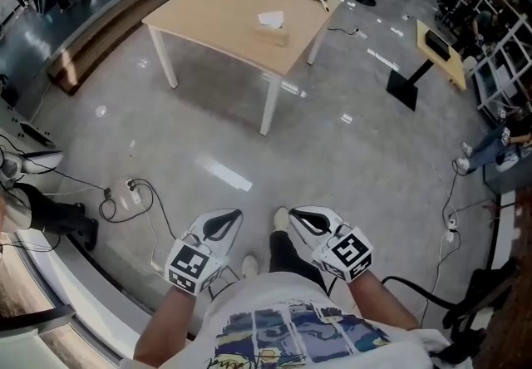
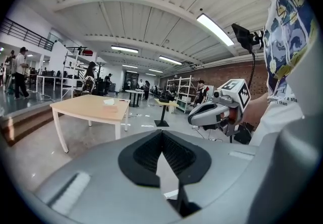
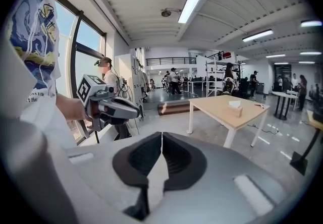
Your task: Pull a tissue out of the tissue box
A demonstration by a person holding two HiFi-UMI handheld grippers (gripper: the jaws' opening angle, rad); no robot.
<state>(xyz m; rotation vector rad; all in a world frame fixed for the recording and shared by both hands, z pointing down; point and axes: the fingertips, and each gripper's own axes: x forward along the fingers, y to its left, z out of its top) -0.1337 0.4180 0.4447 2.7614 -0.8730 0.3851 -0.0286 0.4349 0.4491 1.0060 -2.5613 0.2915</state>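
The small tan cardboard tissue box (image 1: 273,31) sits on top of a light wooden square table (image 1: 218,8) with white legs, toward the far right part of it in the head view. A white tissue (image 1: 270,18) pokes up out of its slot and nothing is touching it. The table stands well apart from the person (image 1: 291,327), across a stretch of shiny grey concrete floor (image 1: 332,151). Both grippers are down low, right in front of the person's printed white tee. The grey and black left gripper (image 1: 233,215) has its 2 jaws pressed together at the tips with nothing between them. Same deal for the grey and black right gripper (image 1: 297,216): jaws closed tip to tip, empty. They're held side by side, near each other but not touching, both pointing roughly toward the table. Some black cables (image 1: 125,197) lie looped on the floor off to the left.
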